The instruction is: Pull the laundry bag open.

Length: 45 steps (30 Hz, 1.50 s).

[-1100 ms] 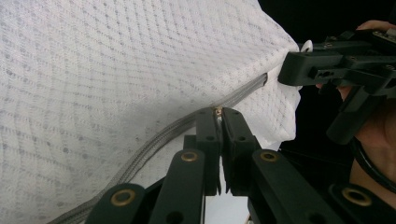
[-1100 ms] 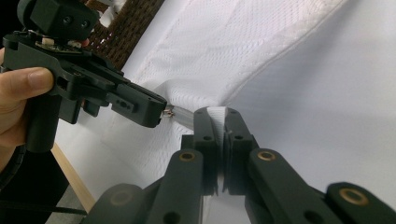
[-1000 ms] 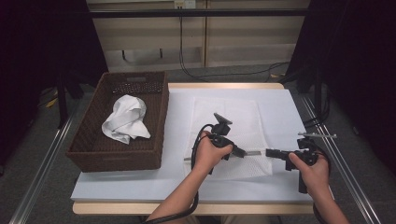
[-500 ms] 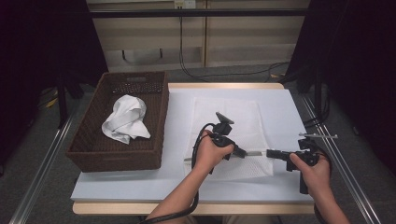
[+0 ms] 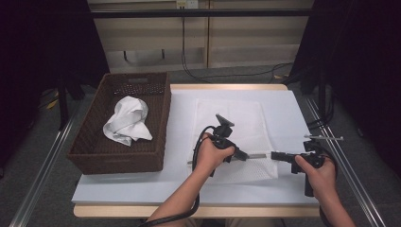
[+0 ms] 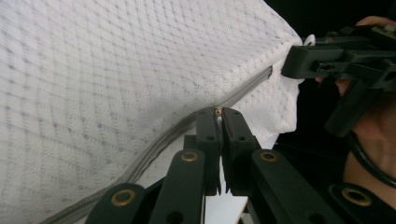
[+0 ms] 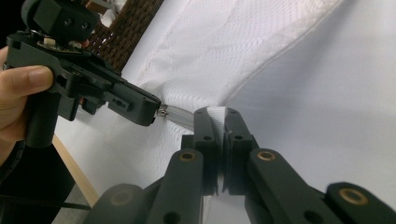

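Observation:
A white mesh zip bag [image 5: 231,120] lies flat on the white table cover, its grey zipper [image 5: 259,154] along the near edge. My left gripper [image 5: 246,155] is shut on the zipper pull [image 7: 163,111], and the left gripper view has the jaws [image 6: 219,112] pinched together on the zipper line [image 6: 163,140]. My right gripper [image 5: 275,155] faces it from the right. It is shut on the bag's corner beside the zipper's end [image 7: 217,112]. The two grippers' tips stand a short gap apart, with the bag's edge lifted slightly between them.
A brown wicker basket [image 5: 158,113] sits at the table's left with a crumpled white cloth [image 5: 126,120] inside. The table's wooden front edge [image 5: 142,210] runs just ahead of the person's forearms. Metal rails flank both sides of the table.

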Each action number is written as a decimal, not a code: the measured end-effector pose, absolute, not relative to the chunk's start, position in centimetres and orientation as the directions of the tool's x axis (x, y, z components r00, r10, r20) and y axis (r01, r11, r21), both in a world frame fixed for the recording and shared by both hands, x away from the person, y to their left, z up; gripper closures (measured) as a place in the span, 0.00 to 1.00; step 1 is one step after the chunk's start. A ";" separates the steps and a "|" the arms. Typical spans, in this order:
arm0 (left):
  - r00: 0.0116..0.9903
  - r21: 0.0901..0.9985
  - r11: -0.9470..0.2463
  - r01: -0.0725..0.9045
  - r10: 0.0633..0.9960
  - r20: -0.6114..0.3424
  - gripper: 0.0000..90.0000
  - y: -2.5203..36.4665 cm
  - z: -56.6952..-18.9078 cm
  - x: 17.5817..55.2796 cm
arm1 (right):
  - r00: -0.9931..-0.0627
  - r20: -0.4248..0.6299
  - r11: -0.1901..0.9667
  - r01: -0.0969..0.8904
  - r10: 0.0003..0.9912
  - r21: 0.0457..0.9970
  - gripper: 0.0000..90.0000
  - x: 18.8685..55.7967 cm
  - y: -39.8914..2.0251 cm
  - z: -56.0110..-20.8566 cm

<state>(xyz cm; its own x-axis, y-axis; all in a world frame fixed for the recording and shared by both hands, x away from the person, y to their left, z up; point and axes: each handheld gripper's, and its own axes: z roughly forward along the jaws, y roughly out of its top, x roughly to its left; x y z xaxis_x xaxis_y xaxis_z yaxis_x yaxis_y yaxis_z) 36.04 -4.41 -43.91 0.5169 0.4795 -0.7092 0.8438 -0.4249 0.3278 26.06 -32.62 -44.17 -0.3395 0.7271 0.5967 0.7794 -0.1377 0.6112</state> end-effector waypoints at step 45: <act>0.494 0.322 -0.398 0.859 0.482 -0.724 0.96 -2.6 -44.2 36.2 | -0.344 0.607 -0.139 0.782 0.716 0.607 0.97 26.4 -32.5 -44.1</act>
